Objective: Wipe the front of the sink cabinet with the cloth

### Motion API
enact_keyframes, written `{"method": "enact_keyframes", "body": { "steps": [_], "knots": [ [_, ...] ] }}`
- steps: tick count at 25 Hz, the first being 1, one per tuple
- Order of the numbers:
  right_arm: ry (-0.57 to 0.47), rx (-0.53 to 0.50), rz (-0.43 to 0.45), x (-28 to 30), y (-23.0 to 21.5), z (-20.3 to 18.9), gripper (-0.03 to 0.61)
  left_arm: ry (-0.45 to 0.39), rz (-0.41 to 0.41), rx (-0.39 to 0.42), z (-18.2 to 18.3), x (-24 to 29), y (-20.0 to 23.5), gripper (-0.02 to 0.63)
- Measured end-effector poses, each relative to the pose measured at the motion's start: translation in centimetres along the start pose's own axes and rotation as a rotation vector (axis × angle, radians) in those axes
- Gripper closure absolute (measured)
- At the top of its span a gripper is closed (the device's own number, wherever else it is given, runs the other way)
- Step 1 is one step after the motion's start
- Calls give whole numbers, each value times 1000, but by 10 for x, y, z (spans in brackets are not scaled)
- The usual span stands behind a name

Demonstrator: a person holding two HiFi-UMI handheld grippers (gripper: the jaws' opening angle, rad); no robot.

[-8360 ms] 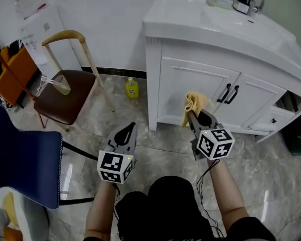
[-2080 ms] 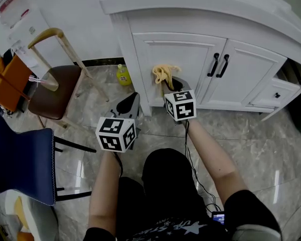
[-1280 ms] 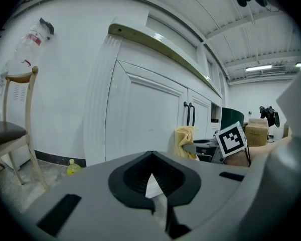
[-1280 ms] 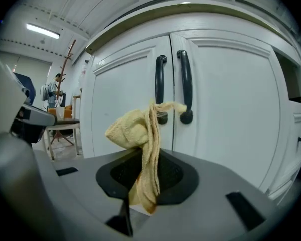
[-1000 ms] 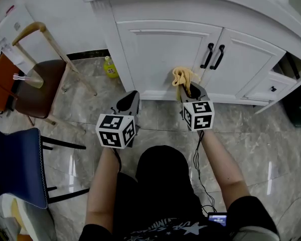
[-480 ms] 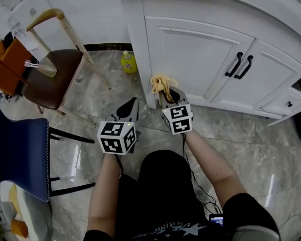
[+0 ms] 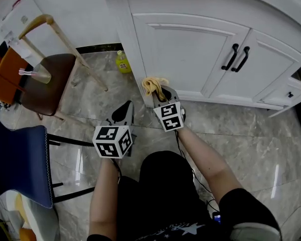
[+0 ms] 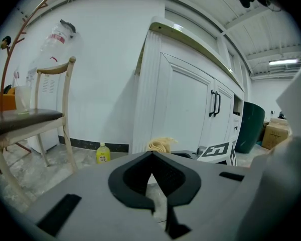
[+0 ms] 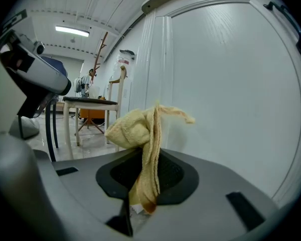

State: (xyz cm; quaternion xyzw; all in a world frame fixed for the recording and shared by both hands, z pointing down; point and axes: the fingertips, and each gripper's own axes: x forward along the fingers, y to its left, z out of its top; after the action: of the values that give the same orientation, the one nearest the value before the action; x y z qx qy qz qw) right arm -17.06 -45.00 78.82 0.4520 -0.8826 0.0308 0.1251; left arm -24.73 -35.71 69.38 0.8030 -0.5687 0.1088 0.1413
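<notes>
The white sink cabinet [image 7: 190, 44] fills the top of the head view, its two doors fitted with black handles [image 7: 237, 57]. My right gripper [image 7: 159, 90] is shut on a bunched yellow cloth [image 7: 153, 84], low against the cabinet's front by its left corner post. In the right gripper view the cloth [image 9: 140, 129] stands up from the jaws, with the door panel [image 9: 231, 84] close on the right. My left gripper [image 7: 124, 107] hangs over the floor to the left, shut and holding nothing [image 8: 151, 159]. From there the cloth [image 8: 160, 144] shows ahead.
A wooden chair with a brown seat [image 7: 45, 82] carries a cup with a straw [image 7: 34, 74] at the left. A small yellow bottle [image 7: 122, 63] stands on the floor by the wall. A blue chair [image 7: 15, 159] is near left. A drawer [image 7: 291, 92] hangs open at right.
My right gripper has carried the cloth leftward along the bottom of the left door to the cabinet's left corner. The left gripper has hardly moved.
</notes>
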Motion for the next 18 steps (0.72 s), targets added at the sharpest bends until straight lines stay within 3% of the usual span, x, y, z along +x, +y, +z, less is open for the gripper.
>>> {"method": "enact_keyframes", "body": {
  "steps": [6, 18],
  "knots": [
    [-9, -16, -33, -14, -15, -1, 494, -1, -37, 14, 2, 10, -17, 600],
    [-6, 48, -210, -71, -94, -25, 494, 8, -100, 24, -3, 26, -46, 600]
  ]
}}
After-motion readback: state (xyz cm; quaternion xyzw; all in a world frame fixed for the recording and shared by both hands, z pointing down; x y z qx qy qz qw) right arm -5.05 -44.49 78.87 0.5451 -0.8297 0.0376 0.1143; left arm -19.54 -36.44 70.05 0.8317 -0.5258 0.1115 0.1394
